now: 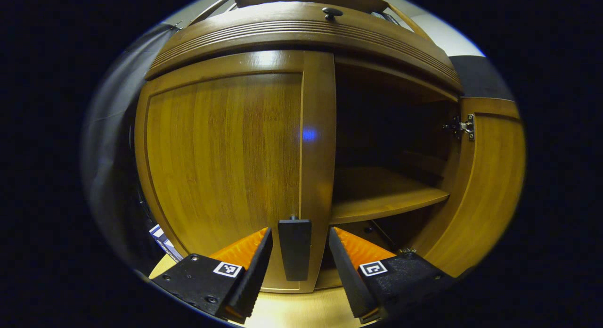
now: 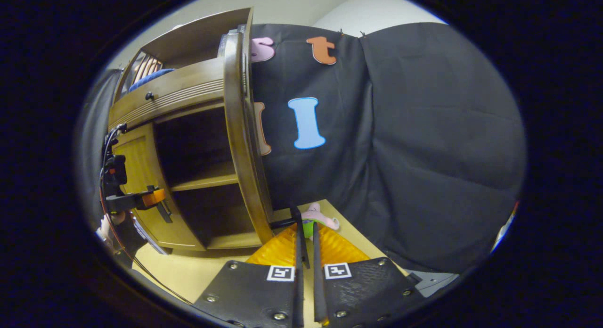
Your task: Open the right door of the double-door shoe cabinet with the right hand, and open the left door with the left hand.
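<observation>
Landmark: the shoe cabinet (image 1: 301,31) stood on the pale desk (image 1: 292,309), and everything below is placed against it.
Right door: the right door (image 1: 485,186) was swung wide from the cabinet's right side, its hinge (image 1: 466,126) bare; in the right gripper view it showed edge-on (image 2: 245,144).
Left door: the left door (image 1: 226,168) lay flush against the cabinet front, not yet opened.
Handle: a dark handle (image 1: 294,248) hung low on the left door, near the cabinet's centre line.
Interior: a bare shelf (image 1: 377,196) crossed the opened right half.
Left claw: the left claw (image 1: 296,252) stood open, one finger on either side of the handle, neither touching it.
Right claw: the right claw (image 2: 305,252) was pinched on the thin dark handle at the right door's lower edge.
Beyond the cabinet: a small plush toy (image 2: 318,219) lay on the desk behind the right door.
Risk, judged: if the left claw closed off-centre, it might slip from the slim handle, or a pull along the wrong arc could drag the cabinet across the desk.
</observation>
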Action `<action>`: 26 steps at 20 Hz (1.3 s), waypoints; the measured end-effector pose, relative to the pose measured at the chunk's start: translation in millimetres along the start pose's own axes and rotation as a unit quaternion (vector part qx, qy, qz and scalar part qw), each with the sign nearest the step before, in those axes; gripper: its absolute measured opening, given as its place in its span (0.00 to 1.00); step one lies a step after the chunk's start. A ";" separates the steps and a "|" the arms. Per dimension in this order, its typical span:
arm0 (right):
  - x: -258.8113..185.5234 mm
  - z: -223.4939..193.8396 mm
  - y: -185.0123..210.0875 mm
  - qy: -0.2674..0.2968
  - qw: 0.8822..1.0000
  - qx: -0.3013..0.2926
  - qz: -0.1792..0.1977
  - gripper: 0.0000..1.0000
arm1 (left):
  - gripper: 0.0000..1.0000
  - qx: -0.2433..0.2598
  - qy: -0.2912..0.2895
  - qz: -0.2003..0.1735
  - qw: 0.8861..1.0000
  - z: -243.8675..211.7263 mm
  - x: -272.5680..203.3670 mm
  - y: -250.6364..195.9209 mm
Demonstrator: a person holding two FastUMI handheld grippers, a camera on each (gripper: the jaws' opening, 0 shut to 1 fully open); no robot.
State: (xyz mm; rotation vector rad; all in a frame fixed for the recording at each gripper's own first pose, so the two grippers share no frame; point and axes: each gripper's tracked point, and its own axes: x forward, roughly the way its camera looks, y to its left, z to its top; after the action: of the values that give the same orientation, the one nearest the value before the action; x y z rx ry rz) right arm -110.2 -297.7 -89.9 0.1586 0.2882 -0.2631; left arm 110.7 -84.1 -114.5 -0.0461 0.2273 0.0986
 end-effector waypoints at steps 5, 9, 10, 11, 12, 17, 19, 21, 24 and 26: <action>-2.9 2.1 2.1 -0.001 1.000 0.013 0.004 0.09 | 0.47 0.000 0.011 0.014 1.000 -7.7 8.3 8.3; -9.8 3.8 3.9 -0.006 1.000 0.013 0.007 0.09 | 0.36 -0.003 0.009 0.012 1.000 -7.1 5.9 8.5; -11.5 3.4 4.4 -0.007 1.000 0.013 0.008 0.09 | 0.35 -0.004 0.010 0.013 1.000 -7.3 4.9 8.8; -13.2 4.3 4.9 -0.007 1.000 0.013 0.009 0.09 | 0.34 -0.007 0.010 0.013 1.000 -7.6 3.7 8.6; -15.3 4.5 4.6 -0.007 1.000 0.012 0.011 0.09 | 0.36 -0.011 0.011 0.012 1.000 -8.3 2.2 8.5; -25.2 6.2 3.5 -0.011 1.000 0.017 0.020 0.09 | 0.33 -0.017 0.010 0.013 1.000 -11.7 -20.9 11.7; -30.9 4.7 2.5 -0.010 0.999 0.020 0.027 0.09 | 0.33 -0.023 0.009 0.018 1.000 -13.2 -31.6 12.9; -36.5 4.9 1.3 -0.010 0.999 0.018 0.036 0.09 | 0.33 -0.027 0.009 0.025 0.999 -15.0 -44.0 15.9; -43.7 7.6 -0.7 -0.011 0.999 0.017 0.049 0.09 | 0.33 -0.033 0.008 0.041 0.999 -17.0 -60.2 21.0; -49.1 8.8 -1.6 -0.011 0.998 0.017 0.060 0.09 | 0.35 -0.037 0.007 0.050 0.998 -18.9 -71.4 24.9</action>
State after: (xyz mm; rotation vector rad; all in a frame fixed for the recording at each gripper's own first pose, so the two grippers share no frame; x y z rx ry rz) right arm -153.8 -289.5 -67.0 0.2049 0.2519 -0.1505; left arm 34.8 -67.0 -117.5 -0.1095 0.2396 0.2068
